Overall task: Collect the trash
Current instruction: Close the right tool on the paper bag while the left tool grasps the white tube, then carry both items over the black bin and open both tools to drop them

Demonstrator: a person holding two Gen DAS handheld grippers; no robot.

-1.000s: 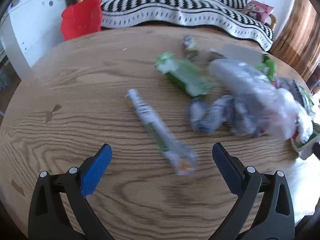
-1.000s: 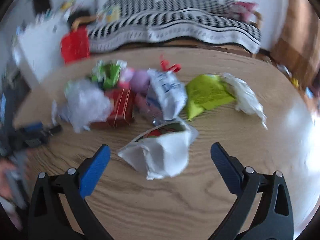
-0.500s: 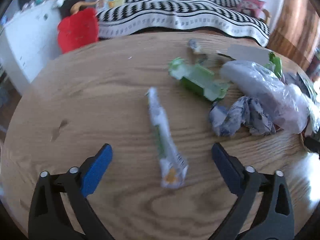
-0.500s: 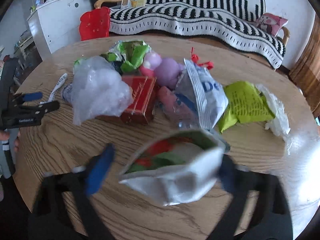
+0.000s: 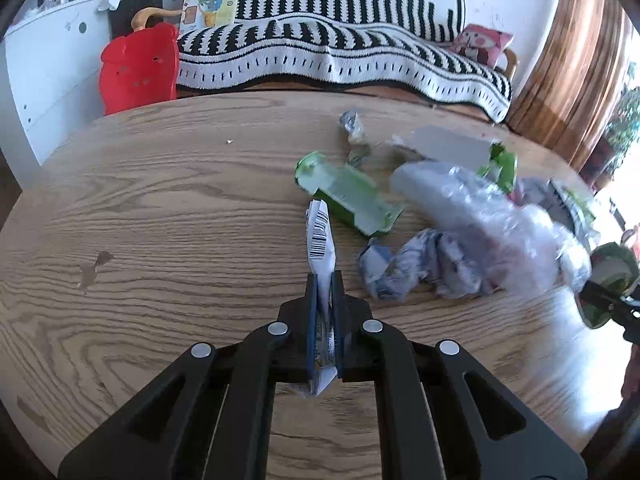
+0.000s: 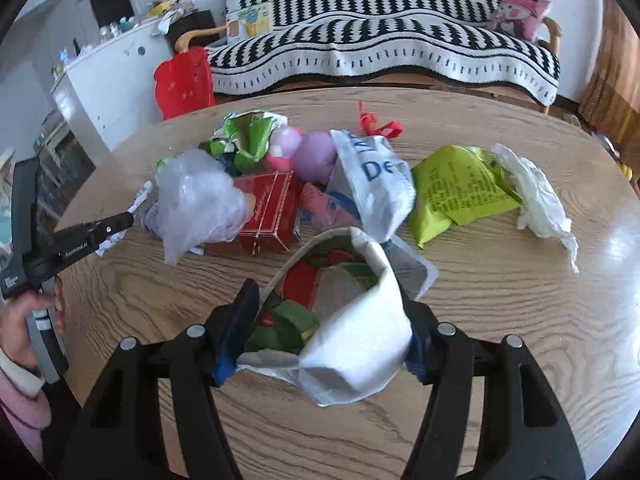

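Trash lies scattered on a round wooden table (image 5: 160,208). My left gripper (image 5: 325,280) is shut on a long white wrapper (image 5: 320,236) with a barcode, which sticks out ahead of the pads. My right gripper (image 6: 326,300) has its jaws closing on an open white bag (image 6: 352,344) printed red and green inside, and the pads press its sides. In the right wrist view the left gripper (image 6: 120,222) comes in from the left with the wrapper (image 6: 142,198) in its tip. A hand holds its handle.
A pile ahead of the right gripper holds a clear plastic bag (image 6: 196,196), a red box (image 6: 268,212), a white bag with blue letters (image 6: 376,176), a lime pouch (image 6: 456,188) and white film (image 6: 536,196). A green carton (image 5: 348,200) and crumpled paper (image 5: 416,264) lie by the left gripper.
The left jaws, wide apart before, have shut on the long wrapper and lifted its near end. The right jaws have come in against the white bag.
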